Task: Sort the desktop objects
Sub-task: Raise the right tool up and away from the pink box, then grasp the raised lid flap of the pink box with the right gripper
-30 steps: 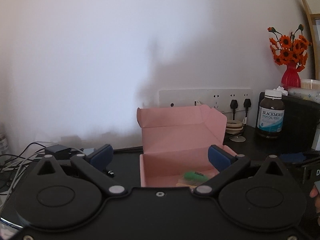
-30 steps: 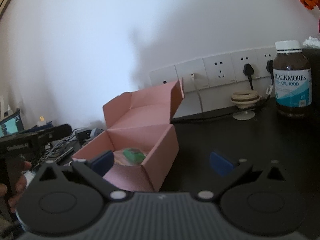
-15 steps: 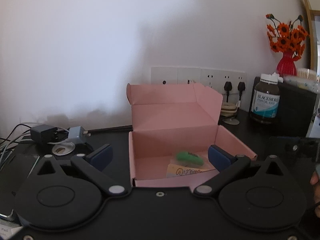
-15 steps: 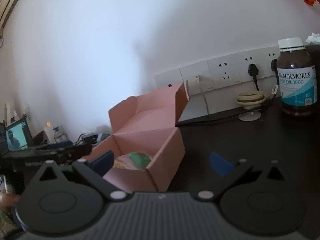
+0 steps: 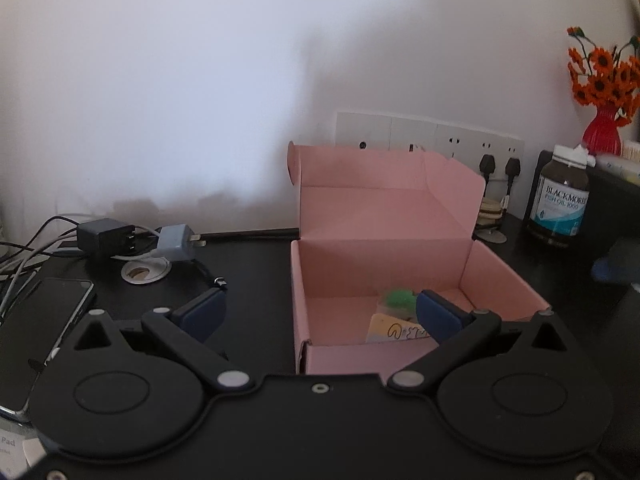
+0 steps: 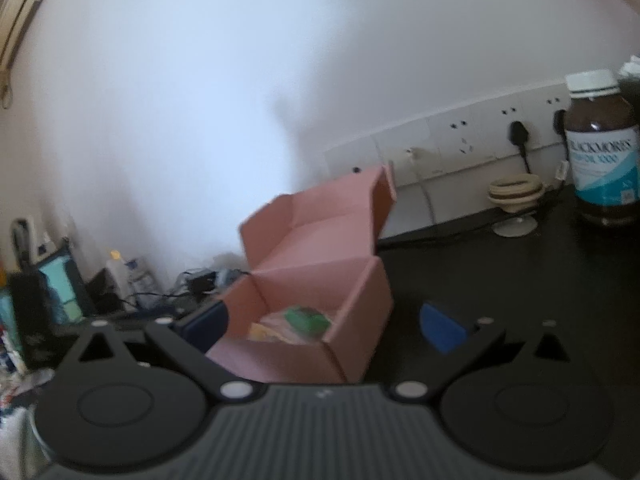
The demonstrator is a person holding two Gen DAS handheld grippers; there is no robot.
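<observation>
A pink cardboard box (image 5: pixel 352 268) stands open on the black desk, lid flap upright against the wall. Inside it lie a small green object (image 5: pixel 398 298) and a yellowish card with writing (image 5: pixel 390 330). My left gripper (image 5: pixel 320 314) is open and empty, just in front of the box, its right finger over the front wall. The right wrist view shows the same box (image 6: pixel 316 280) from the right, the green object (image 6: pixel 306 318) inside. My right gripper (image 6: pixel 324 324) is open and empty, straddling the box's near right corner.
A brown fish oil bottle (image 5: pixel 560 196) stands at the right by the wall sockets (image 5: pixel 432 136), with a red vase of orange flowers (image 5: pixel 602 92) behind. Chargers (image 5: pixel 106 236), cables and a phone (image 5: pixel 38 332) lie at the left. A small screen (image 6: pixel 60 286) shows at far left.
The left gripper has pulled back and swung left, so the box now sits right of centre and the chargers and phone show. The right gripper has shifted, bringing the box nearer the view's middle.
</observation>
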